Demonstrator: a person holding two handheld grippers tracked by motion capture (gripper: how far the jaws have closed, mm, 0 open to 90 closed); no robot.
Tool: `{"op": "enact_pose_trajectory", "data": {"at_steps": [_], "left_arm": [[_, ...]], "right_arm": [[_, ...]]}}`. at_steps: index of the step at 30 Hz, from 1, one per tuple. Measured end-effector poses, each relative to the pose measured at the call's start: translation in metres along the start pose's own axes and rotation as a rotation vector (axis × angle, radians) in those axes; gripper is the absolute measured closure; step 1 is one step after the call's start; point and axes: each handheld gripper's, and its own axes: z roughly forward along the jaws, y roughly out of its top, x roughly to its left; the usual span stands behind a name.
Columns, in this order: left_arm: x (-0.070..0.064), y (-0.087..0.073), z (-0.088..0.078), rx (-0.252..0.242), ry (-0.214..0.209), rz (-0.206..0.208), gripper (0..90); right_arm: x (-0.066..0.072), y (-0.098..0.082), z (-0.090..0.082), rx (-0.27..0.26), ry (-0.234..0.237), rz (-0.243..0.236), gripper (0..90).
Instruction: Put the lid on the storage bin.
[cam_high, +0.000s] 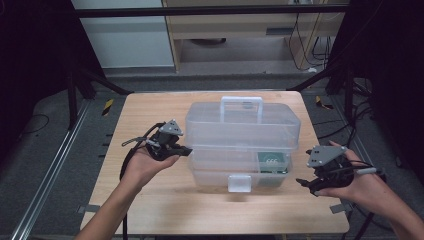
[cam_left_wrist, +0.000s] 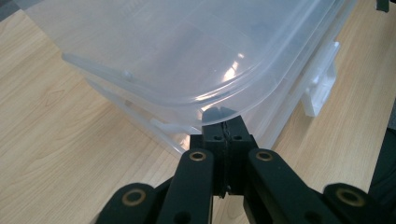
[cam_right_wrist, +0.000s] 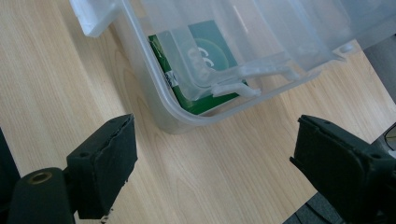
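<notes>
Clear plastic storage box (cam_high: 243, 145) with a white handle (cam_high: 242, 107) stands at the centre of the high view on the wooden counter (cam_high: 150, 200), a white latch (cam_high: 239, 183) on its near face and a green packet (cam_high: 273, 163) visible inside at lower right. Left hand-held gripper (cam_high: 184, 150) sits at centre left of that frame, jaws pressed together, its tip at the box's left edge; in the left gripper view the tip lies just under the rim of the upper shell. Right hand-held gripper (cam_high: 303, 183) is at lower right, just beside the box's right corner, jaws spread wide apart with only bare counter between them.
</notes>
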Motion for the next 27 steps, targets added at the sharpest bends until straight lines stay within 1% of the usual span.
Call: {"op": "enact_pose_trajectory", "data": {"at_steps": [4, 8, 12, 14, 27], "left_arm": [[-0.003, -0.007, 0.001, 0.003, -0.008, 0.004, 90.0], [-0.004, -0.01, 0.001, 0.011, 0.001, 0.009, 90.0], [-0.005, -0.013, 0.003, 0.016, -0.004, 0.014, 89.9], [-0.006, -0.014, 0.004, 0.016, 0.0, 0.01, 89.9], [-0.007, -0.018, 0.007, 0.027, 0.002, 0.017, 89.9]], "right_arm": [[0.0, -0.004, 0.001, 0.005, 0.0, 0.008, 13.4], [-0.001, -0.008, 0.003, 0.006, 0.002, 0.021, 13.4], [-0.002, -0.01, 0.005, 0.008, 0.001, 0.024, 13.4], [-0.002, -0.01, 0.006, 0.012, 0.002, 0.027, 13.4], [-0.005, -0.016, 0.01, 0.016, -0.01, 0.046, 13.4]]}}
